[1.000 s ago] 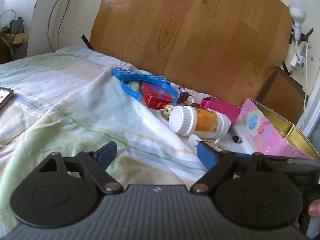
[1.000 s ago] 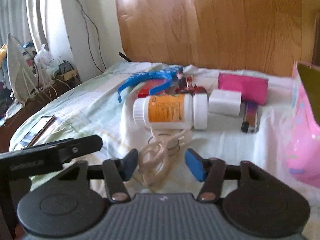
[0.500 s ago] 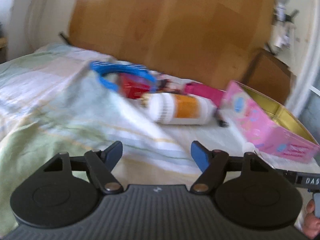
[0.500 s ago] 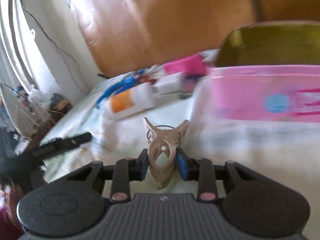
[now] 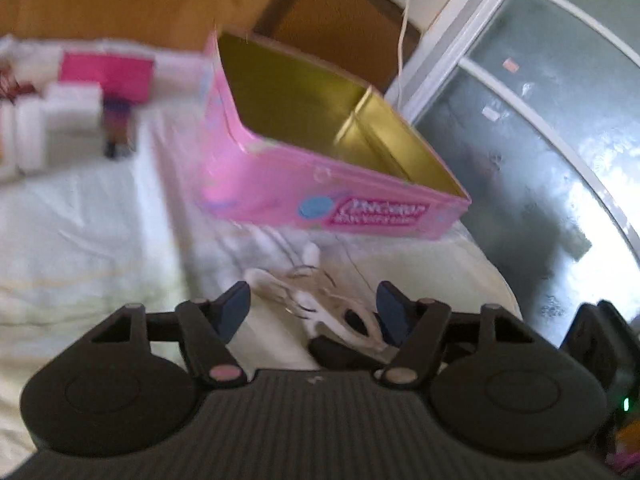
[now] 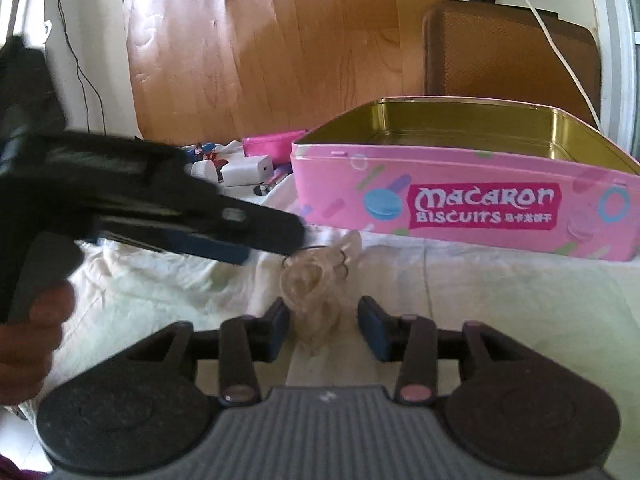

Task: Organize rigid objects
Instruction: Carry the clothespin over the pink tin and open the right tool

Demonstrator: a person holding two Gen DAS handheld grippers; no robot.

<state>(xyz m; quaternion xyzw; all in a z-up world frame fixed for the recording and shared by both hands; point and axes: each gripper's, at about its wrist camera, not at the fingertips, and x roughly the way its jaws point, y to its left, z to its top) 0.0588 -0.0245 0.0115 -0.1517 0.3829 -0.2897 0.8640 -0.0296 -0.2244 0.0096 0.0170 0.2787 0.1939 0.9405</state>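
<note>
Biscuit tin (image 6: 460,216): pink printed outside, glossy; inside bare gold metal, shiny, smooth. Hair claw clip (image 6: 316,280): pale translucent plastic, thin wire spring. Bedsheet (image 6: 480,300): soft cloth, matt, creased. Headboard (image 6: 280,40): wood-grain panel, smooth, slight sheen. Right tool (image 6: 323,326): matt black plastic body, ribbed grey top, blue pads that look rubbery. Left tool (image 5: 314,310): same finish. White box (image 6: 246,170): smooth plastic. Window pane (image 5: 540,140): glass, glossy.

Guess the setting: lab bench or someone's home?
Most likely a home bedroom: items lie on a rumpled bedsheet against a wooden headboard, with a charger cable plugged in by the window.
</note>
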